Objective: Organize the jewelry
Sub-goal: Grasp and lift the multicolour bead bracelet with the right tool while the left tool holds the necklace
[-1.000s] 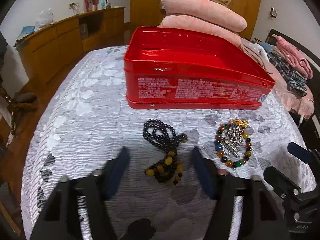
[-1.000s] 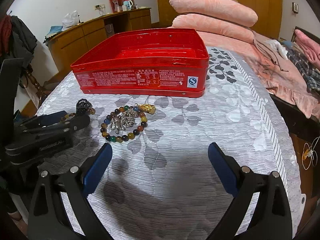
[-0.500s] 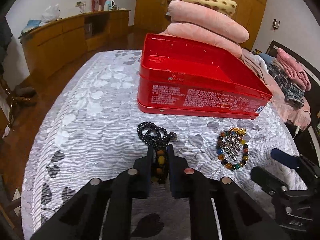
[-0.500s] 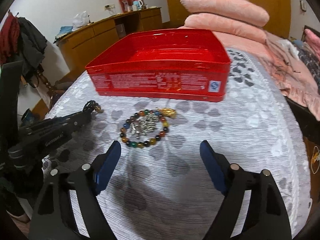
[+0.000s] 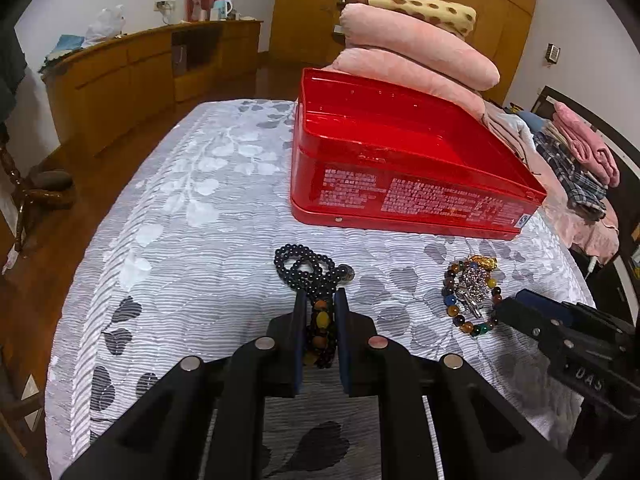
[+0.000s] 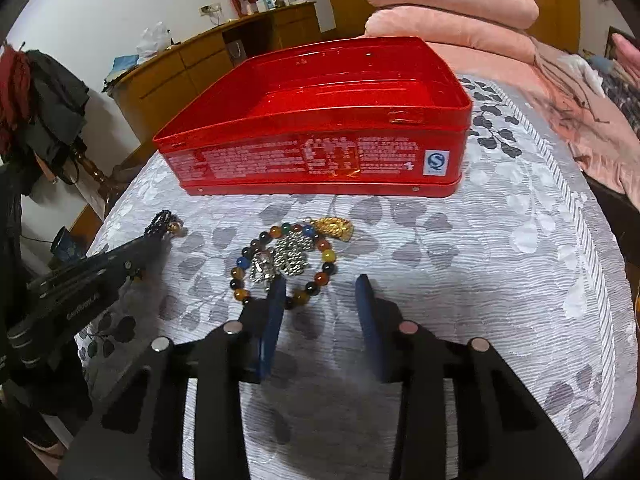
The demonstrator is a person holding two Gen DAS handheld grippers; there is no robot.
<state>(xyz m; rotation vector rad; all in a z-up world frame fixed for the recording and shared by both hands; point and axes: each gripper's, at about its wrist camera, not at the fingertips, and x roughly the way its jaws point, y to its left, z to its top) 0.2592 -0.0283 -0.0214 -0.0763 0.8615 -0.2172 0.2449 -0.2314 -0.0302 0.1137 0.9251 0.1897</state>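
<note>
Left tool (image 5: 320, 322) clamped the black bead necklace (image 5: 310, 270) on the bed (image 5: 180, 208); right tool (image 6: 320, 300), half-open, straddled the colourful bracelet (image 6: 284, 260). Next, probably: lift into the red tin (image 5: 400, 168).

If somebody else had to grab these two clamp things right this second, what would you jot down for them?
Left gripper: shut on the black bead necklace, which lies on the bedspread, clamped at its amber-bead end.
Right gripper: open, its left finger at the near edge of the multicolored bead bracelet; nothing held.
Red tin: open, behind both pieces, with nothing visible inside.
Done: necklace gripped.
Left: lift the necklace into the tin, then close on the bracelet and probably put it there too.
</note>
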